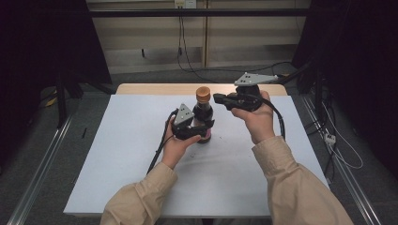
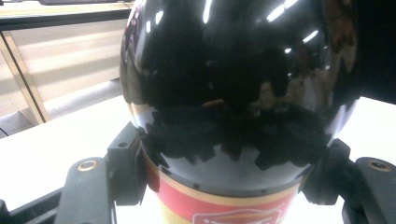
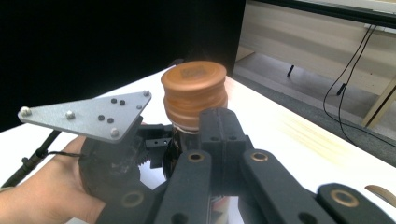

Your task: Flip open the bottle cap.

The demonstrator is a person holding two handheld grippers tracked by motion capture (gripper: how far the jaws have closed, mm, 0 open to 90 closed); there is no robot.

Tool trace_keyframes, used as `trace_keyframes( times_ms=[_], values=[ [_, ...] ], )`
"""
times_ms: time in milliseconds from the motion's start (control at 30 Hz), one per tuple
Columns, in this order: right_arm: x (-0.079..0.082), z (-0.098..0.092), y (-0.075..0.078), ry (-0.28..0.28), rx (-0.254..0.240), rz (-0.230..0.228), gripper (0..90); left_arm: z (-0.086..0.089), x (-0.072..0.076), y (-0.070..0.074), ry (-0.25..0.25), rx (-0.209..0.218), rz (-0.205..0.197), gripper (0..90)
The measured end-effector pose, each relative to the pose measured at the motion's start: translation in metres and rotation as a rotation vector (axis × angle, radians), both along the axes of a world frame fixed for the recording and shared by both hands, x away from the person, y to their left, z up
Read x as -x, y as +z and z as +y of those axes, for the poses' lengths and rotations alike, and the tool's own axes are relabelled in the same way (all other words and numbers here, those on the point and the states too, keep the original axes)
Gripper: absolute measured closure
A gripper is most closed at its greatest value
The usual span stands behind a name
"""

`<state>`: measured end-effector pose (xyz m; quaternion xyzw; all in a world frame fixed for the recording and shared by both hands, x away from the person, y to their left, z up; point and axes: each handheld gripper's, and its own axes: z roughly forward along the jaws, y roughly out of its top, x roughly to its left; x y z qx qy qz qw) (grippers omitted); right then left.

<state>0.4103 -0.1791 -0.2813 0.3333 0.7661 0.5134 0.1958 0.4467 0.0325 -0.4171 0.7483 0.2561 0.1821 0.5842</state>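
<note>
- left gripper (image 1: 195, 129) is clamped round the body of the dark bottle (image 1: 203, 117), just above its red label
- bottle's upright mid-table (image 1: 117, 154), a bit toward the far edge
- right gripper (image 1: 220, 99) sits pinched together beside the brown cap (image 1: 202, 94), grabbing nothing

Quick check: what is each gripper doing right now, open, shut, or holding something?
Left gripper: shut on the dark bottle, gripping its body.
Right gripper: shut, holding nothing, beside the bottle's brown cap.
</note>
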Motion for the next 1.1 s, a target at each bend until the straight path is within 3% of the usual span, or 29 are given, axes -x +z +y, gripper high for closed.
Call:
trace_keyframes(
  times_ms=[367, 1100],
  values=[
    [-0.0021, 0.0023, -0.0022, -0.007, 0.006, 0.010, 90.0, 0.0003, -0.0011, -0.0017, 0.004, 0.025, 0.008, 30.8],
    [-0.0064, 0.0096, 0.0001, 0.010, 0.009, 0.018, 90.0, 0.0007, -0.0011, -0.0019, 0.001, 0.020, 0.000, 30.7]
  ],
)
